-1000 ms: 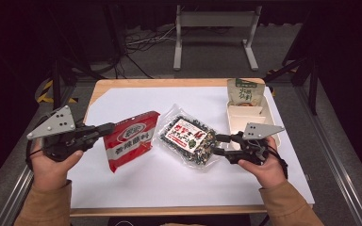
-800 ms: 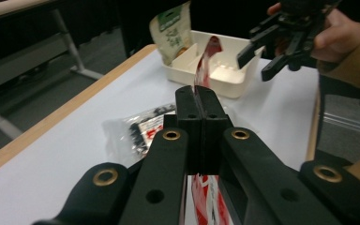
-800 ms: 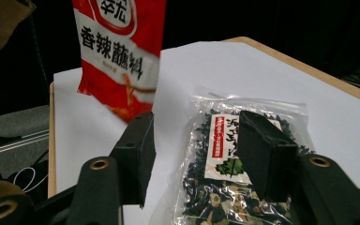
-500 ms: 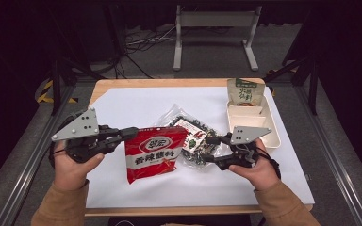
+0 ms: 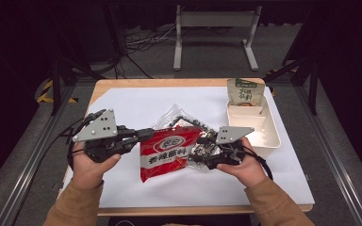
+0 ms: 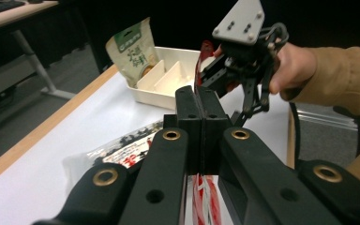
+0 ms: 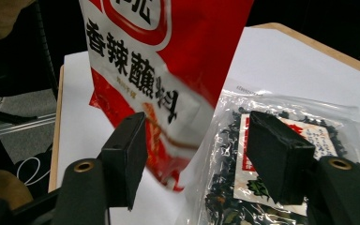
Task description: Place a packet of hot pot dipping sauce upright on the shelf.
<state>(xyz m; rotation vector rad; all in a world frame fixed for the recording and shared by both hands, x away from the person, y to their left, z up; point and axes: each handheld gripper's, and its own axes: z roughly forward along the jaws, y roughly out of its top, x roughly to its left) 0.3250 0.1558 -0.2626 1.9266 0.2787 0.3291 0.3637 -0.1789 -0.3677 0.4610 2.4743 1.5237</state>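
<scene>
right tool [image 7: 194, 161]: jaws apart; red sachet [image 7: 168, 61] hangs between and beyond them, off the tabletop [image 7: 281, 61]; clear seaweed bag [image 7: 272, 154] lies flat behind right jaw

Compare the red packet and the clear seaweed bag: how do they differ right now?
Red packet: opaque, red and white, pinched at one edge by the shut left tool, lifted. Clear seaweed bag: see-through with dark flakes, flat on the table, partly under the red packet; the open right tool isn't gripping it. Both are flat sealed food pouches.
</scene>
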